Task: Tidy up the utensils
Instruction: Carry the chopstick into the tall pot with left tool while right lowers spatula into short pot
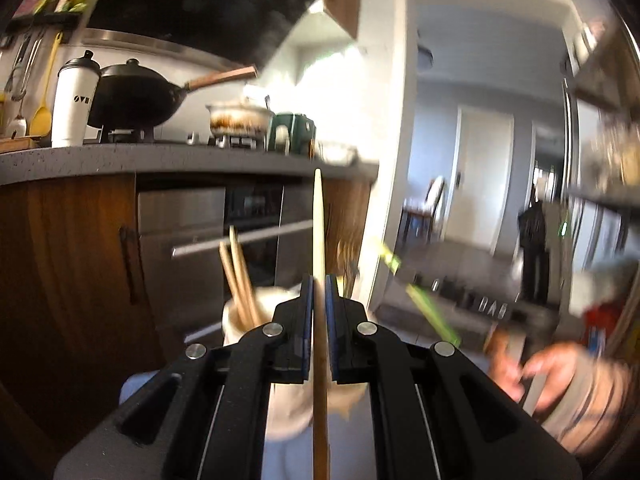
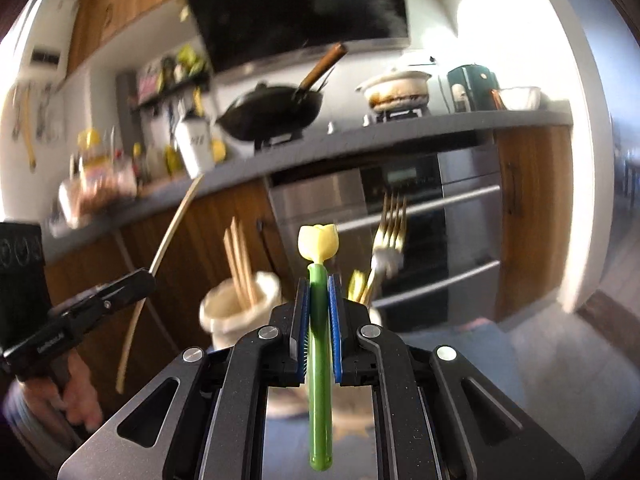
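While the oven point(image 2: 400, 216) and wooden cabinets point(image 2: 532, 208) fill the background under a grey counter point(image 2: 360, 136), a black wok point(image 2: 272, 114) and a white pot point(image 2: 396, 86) sit on the stove above. Lower down, a cream holder point(image 2: 236, 312) stands just ahead of both grippers with chopsticks point(image 2: 240, 264) upright inside; a gold fork point(image 2: 390, 232) rises beside it. The right gripper point(image 2: 318, 304) is clamped on a green utensil with a yellow tulip tip point(image 2: 318, 264). The left gripper point(image 1: 319, 300) is clamped on a pale wooden chopstick point(image 1: 319, 224).
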